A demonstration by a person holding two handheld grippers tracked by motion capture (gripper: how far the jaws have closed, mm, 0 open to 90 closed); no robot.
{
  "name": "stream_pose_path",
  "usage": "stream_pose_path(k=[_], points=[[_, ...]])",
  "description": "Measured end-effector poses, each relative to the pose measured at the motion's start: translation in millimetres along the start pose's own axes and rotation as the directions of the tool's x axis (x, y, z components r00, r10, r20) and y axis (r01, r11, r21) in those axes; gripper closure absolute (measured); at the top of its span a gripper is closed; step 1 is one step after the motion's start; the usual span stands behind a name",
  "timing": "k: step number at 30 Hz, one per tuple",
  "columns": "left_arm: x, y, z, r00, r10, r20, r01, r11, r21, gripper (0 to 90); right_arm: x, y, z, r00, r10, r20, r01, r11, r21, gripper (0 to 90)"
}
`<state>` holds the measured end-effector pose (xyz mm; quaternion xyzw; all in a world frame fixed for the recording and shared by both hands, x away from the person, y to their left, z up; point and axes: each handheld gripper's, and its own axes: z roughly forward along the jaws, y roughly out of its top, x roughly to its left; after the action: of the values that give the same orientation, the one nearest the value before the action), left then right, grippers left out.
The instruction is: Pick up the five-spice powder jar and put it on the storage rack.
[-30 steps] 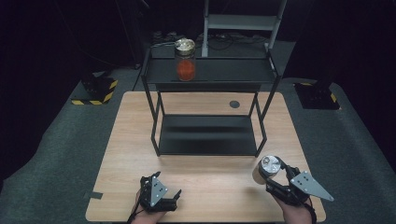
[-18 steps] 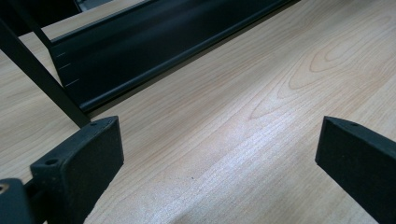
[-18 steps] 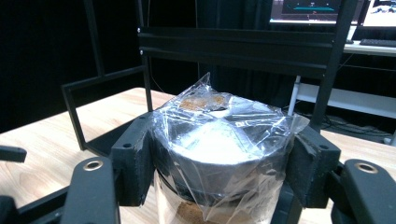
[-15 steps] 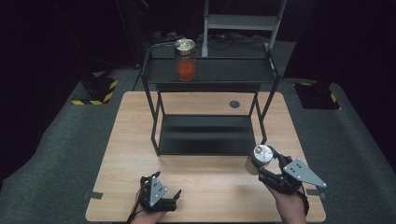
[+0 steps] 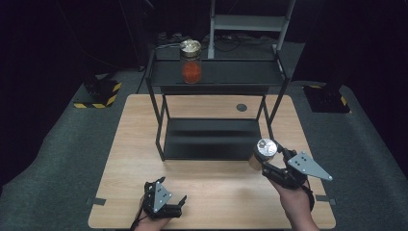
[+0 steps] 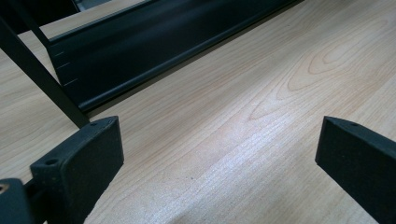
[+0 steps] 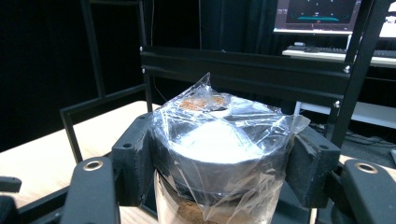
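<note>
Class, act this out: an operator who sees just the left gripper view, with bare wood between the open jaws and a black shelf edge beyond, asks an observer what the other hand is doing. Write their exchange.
Operator: What is the right tool doing?
Observer: The right tool is shut on a jar just under its lid.
Operator: What is on that jar?
Observer: Clear wrap covers its silvery lid, and brown contents show below.
Operator: Anything on the rack?
Observer: A second jar with red contents stands on the rack's top shelf, near its left end.
Operator: And my tool?
Observer: The left tool sits low at the table's near edge.
</note>
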<state>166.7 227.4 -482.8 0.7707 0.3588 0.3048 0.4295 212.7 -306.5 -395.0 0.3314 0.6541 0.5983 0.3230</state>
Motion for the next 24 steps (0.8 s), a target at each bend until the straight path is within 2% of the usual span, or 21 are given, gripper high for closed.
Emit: stream_pose_path(k=[24], points=[[1.8, -1.5, -0.6, 1.0, -0.009, 0.004, 0.009, 0.9999, -0.008, 1.3, -0.6, 36.3, 28.0, 0.9998, -0.022, 0.003, 0.022, 0.998, -0.05, 34.3]])
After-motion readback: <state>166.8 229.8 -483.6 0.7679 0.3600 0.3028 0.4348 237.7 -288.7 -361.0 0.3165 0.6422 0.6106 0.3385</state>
